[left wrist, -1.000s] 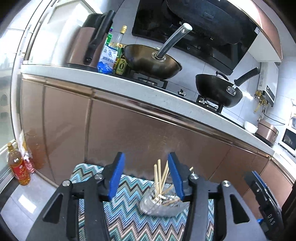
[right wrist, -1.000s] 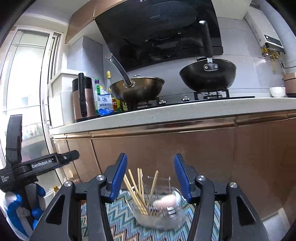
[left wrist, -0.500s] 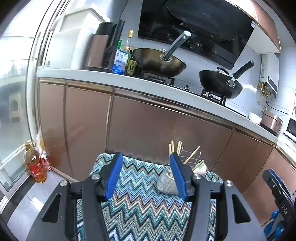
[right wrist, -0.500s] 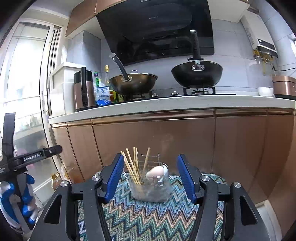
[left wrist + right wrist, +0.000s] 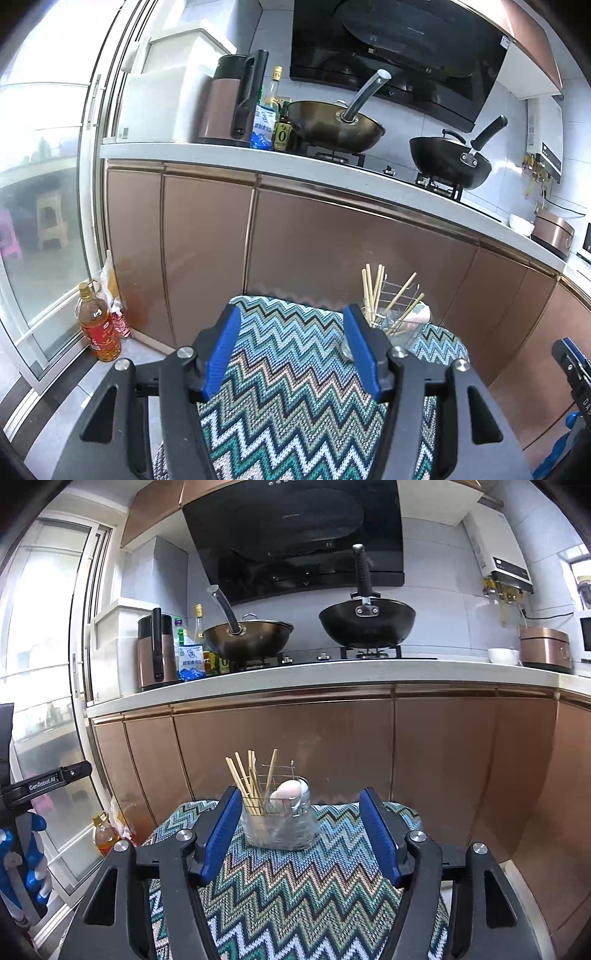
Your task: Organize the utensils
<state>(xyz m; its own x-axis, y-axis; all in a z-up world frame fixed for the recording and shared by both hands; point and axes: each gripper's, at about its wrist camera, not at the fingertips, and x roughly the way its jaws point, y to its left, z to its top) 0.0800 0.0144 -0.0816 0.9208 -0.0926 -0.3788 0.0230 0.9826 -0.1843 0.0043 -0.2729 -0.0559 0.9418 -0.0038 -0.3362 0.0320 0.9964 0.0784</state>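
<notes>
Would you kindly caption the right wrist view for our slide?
Open right gripper facing a glass jar of chopsticks on a zigzag cloth.

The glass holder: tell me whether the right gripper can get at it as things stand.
Probably yes. The right gripper is open and empty, and the glass holder stands straight ahead between its fingers on the zigzag cloth, with nothing in between. The chopsticks stick out above.

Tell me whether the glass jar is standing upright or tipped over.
Upright. The jar sits flat on the zigzag cloth, with the chopsticks poking up out of it.
</notes>
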